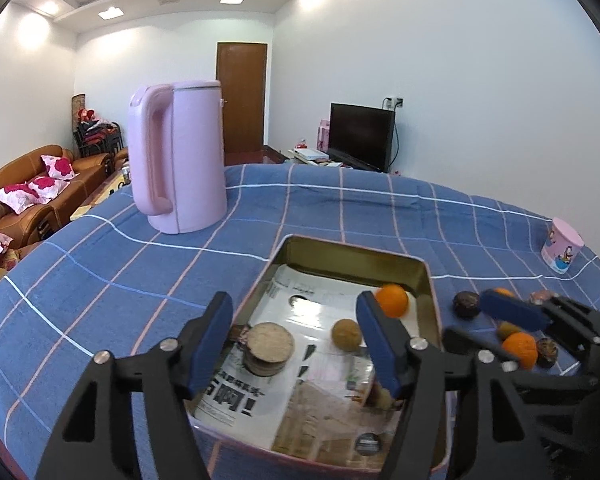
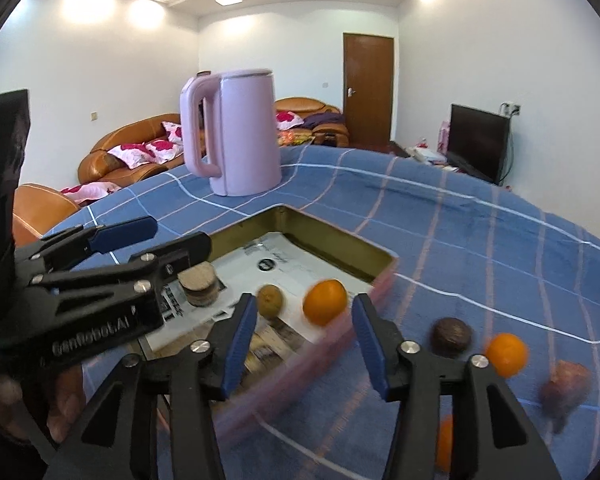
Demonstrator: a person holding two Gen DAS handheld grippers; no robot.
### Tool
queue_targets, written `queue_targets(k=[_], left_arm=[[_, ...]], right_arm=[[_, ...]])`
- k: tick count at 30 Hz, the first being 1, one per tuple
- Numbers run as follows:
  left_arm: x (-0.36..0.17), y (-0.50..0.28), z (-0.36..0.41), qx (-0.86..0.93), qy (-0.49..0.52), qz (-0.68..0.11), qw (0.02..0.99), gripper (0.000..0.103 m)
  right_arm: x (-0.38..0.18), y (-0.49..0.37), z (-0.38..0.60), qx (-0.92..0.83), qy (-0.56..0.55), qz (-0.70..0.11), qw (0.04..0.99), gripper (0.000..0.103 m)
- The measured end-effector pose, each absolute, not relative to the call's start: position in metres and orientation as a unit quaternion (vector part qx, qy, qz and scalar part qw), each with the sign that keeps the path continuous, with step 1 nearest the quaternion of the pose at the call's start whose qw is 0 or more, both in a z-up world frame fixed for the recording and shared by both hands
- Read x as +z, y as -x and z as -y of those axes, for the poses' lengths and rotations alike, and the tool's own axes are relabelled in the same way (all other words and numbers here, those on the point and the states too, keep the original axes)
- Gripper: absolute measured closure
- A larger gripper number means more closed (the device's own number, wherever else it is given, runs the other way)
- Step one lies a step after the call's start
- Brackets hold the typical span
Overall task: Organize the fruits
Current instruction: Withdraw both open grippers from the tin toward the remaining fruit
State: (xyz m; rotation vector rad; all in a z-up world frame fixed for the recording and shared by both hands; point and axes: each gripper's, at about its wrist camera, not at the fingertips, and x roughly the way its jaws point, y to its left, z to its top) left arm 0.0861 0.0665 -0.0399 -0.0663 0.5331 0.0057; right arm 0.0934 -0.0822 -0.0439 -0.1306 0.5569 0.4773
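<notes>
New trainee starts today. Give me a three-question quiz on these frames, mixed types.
1. True or false: an orange lies in the tin.
2. What stands on the cloth beyond the tin? A) kettle B) bowl C) bottle
3. Is either gripper, left or right, holding fruit?

Key: 1 true. 2 A. 3 No, both are open with nothing gripped.

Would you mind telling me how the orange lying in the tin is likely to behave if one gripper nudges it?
The orange looks round and smooth, so it would probably roll across the paper lining. The tin has raised walls, which would likely stop it. It seems firm, not fragile.
</notes>
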Motion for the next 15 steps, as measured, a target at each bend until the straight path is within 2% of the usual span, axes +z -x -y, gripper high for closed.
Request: queue_targets(k=[8,10,12,15], left_arm=[[-0.036,-0.08,-0.029,-0.032,0.019,-0.264,0.964,0.034],[-0.037,-0.079,-0.015,-0.044,0.012,-0.266,0.963,0.03],[-0.038,-0.078,0.001,-0.057,0.001,-0.27,0.961,0.029],[-0.04,-0.078,0.022,-0.074,-0.013,-0.276,0.958,0.029]], right_arm=[[-0.038,-0.072,0.165,0.136,0.055,-0.265,0.953,0.048],[-0.039,-0.069,0.184,0.119,0.044,-0.267,0.955,0.045],[-0.04,-0.065,0.199,0.1,0.04,-0.265,0.958,0.038],[-0.043,-0.06,0.219,0.072,0.028,-0.264,0.961,0.036]])
